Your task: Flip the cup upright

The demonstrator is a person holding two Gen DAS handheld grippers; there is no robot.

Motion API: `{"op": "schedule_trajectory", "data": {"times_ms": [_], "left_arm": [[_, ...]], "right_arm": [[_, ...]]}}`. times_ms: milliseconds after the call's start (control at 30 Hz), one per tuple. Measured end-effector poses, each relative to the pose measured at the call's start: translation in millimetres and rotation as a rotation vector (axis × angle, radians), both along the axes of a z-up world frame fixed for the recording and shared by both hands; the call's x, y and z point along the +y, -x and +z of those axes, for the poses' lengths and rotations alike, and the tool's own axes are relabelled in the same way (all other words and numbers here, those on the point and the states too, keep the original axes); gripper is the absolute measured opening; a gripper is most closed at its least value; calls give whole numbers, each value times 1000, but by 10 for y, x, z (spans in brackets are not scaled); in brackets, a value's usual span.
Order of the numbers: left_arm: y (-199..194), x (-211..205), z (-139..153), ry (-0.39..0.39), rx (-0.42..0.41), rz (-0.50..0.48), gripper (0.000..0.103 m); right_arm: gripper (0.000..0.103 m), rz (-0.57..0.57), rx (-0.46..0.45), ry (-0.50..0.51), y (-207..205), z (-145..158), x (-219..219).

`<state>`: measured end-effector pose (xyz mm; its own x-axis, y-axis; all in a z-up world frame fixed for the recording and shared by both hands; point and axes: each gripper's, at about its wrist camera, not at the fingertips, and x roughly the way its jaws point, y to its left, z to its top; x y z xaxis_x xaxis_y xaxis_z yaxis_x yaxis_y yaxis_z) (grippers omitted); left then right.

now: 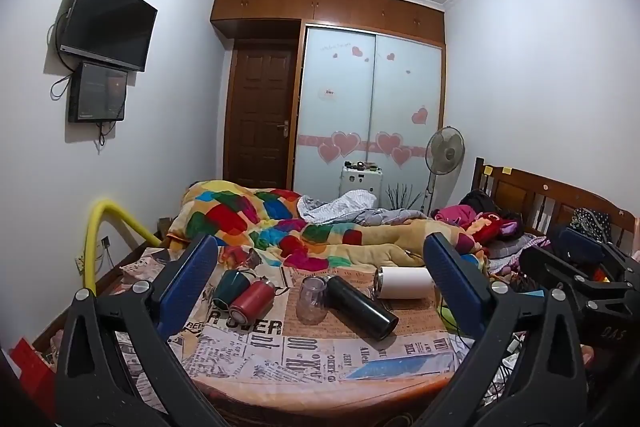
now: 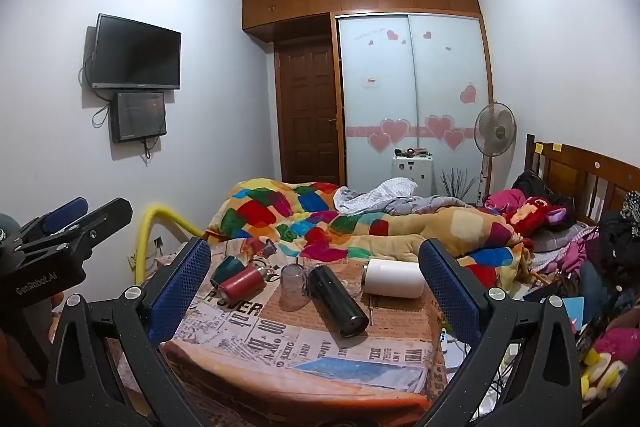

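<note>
Several cups lie on a table covered with a newspaper-print cloth [image 1: 280,355] [image 2: 280,343]. A dark green cup [image 1: 229,286] [image 2: 227,267] and a red flask [image 1: 252,301] [image 2: 241,283] lie on their sides at the left. A clear glass [image 1: 312,301] [image 2: 294,285] stands mouth-down in the middle. A black flask [image 1: 362,307] [image 2: 338,301] and a white cup [image 1: 406,282] [image 2: 394,278] lie on their sides to the right. My left gripper [image 1: 320,283] and right gripper [image 2: 316,283] are both open, empty, held above and before the table's near edge.
A bed with a patchwork quilt [image 1: 280,223] [image 2: 320,219] lies right behind the table. A yellow tube [image 1: 94,239] stands at the left wall. Clutter and cables [image 2: 600,307] fill the right side. The right gripper shows at the right edge of the left wrist view [image 1: 592,279].
</note>
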<state>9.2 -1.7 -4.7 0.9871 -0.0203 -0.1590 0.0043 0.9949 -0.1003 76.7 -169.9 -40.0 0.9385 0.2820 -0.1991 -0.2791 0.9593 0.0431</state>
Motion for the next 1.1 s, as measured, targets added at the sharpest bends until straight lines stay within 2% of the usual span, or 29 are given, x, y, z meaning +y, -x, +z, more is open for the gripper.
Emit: {"op": "schedule_trajectory", "data": {"times_ms": [1100], "left_arm": [[-80,-26,-34,-13,7,16,103]], "right_arm": [[103,-7,12,-7,-77,6,-93]]}}
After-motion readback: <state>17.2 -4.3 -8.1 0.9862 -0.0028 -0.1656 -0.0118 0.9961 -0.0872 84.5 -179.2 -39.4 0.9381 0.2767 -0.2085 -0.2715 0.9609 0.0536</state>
